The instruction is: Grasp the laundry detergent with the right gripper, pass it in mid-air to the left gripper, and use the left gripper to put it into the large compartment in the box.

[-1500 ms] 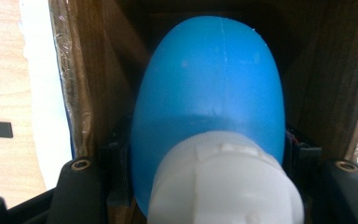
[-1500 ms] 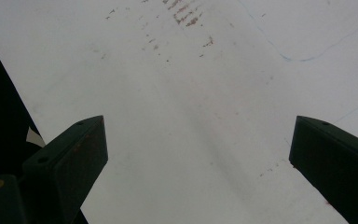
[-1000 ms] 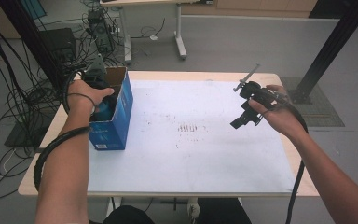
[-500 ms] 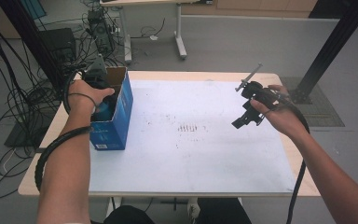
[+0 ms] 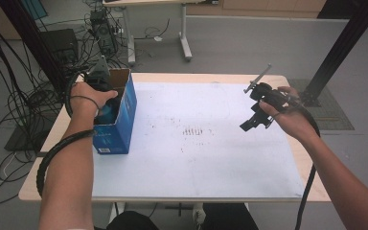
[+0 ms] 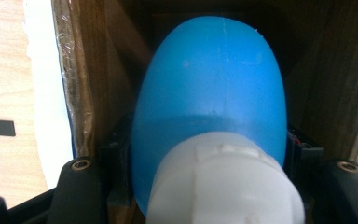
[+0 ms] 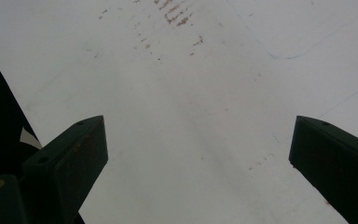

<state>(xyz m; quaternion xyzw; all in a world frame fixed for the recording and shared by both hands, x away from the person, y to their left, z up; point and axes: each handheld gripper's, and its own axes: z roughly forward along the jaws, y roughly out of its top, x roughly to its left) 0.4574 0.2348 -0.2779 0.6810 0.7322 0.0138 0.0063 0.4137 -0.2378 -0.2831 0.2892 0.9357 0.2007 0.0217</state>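
**Inspector:** Report the left side first.

**Onlooker:** The person's left hand [image 5: 87, 98] holds the left claw [image 5: 106, 103] down inside an open-topped blue cardboard box [image 5: 120, 125] that stands on the left part of the tabletop [image 5: 196, 158], over the edge of the white sheet. In the left gripper view, a blue plastic bottle [image 6: 209, 88] with a white cap [image 6: 226, 182] sits between the two black jaws, the cap end towards the camera and the rounded body pointing deeper into the box. The jaws press against its sides, so the claw is closed around the bottle. Brown cardboard walls [image 6: 95, 79] stand on both sides of it.

**Inspector:** And the right side?

**Onlooker:** The right hand [image 5: 292, 120] holds the right claw [image 5: 250, 125] above the right part of the tabletop, well apart from the box, tilted down towards the sheet. In the right gripper view, the jaws stand wide apart with nothing between them; beneath them lies the bare white sheet [image 7: 191, 116] with brownish scuff marks [image 7: 175, 16] and a faint blue pen line.

**Inspector:** Condition of the surface?

**Onlooker:** The sheet covers most of the wooden top, and a patch of dark scuffs sits near its middle. A black cable trails from each gripper along the forearm.

**Inspector:** Surroundings?

**Onlooker:** Loose cables [image 5: 14, 100] lie on the grey floor to the left, and a second table's legs [image 5: 184, 33] stand beyond.
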